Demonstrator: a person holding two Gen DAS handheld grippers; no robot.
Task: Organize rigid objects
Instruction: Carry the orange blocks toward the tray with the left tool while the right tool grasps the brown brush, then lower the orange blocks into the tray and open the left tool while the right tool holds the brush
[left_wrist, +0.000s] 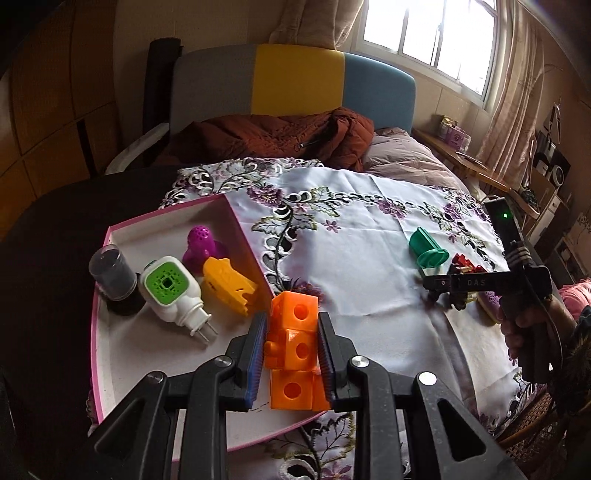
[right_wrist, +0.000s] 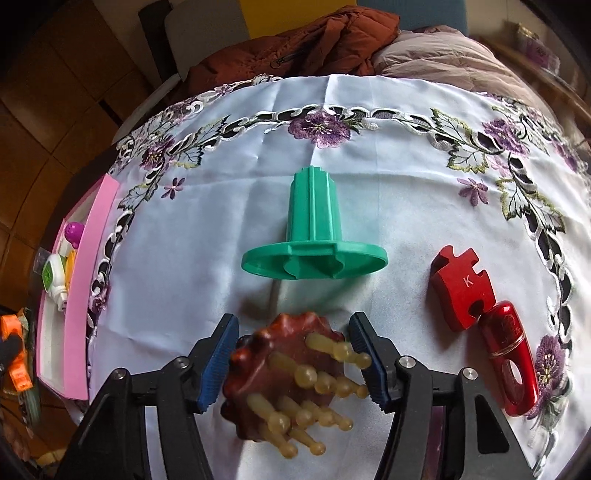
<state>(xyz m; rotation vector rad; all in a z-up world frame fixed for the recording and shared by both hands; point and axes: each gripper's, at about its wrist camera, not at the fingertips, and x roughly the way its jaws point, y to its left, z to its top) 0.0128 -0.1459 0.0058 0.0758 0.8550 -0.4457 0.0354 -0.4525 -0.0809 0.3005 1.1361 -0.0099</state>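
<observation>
While the left gripper (left_wrist: 291, 354) clamps a stack of orange blocks (left_wrist: 293, 350) between its blue pads, it hangs over the near right edge of the pink box (left_wrist: 96, 295), and that looks like a drop-off lining up. The blocks are pinched on their flat sides, upright, which should let them go down cleanly on the box floor.

Look inside the box: a dark jar (left_wrist: 112, 275) at the left edge, a white and green plug-in (left_wrist: 171, 291) lying beside it, a purple toy (left_wrist: 201, 245) toward the far corner, a yellow piece (left_wrist: 229, 284) against the right wall. Bare floor shows at the near end, and that is the likely landing spot.

Over on the cloth (right_wrist: 207, 229), the right gripper (right_wrist: 293, 365) straddles a brown massage brush (right_wrist: 280, 373) lying bristles-up; whether the pads are gripping or only bracketing it, I cannot tell.

Lying just beyond on the cloth: a green spool (right_wrist: 314, 236) on its side in the middle, a red puzzle piece (right_wrist: 461, 288) and a red clip (right_wrist: 511, 354) touching each other near the right edge.
</observation>
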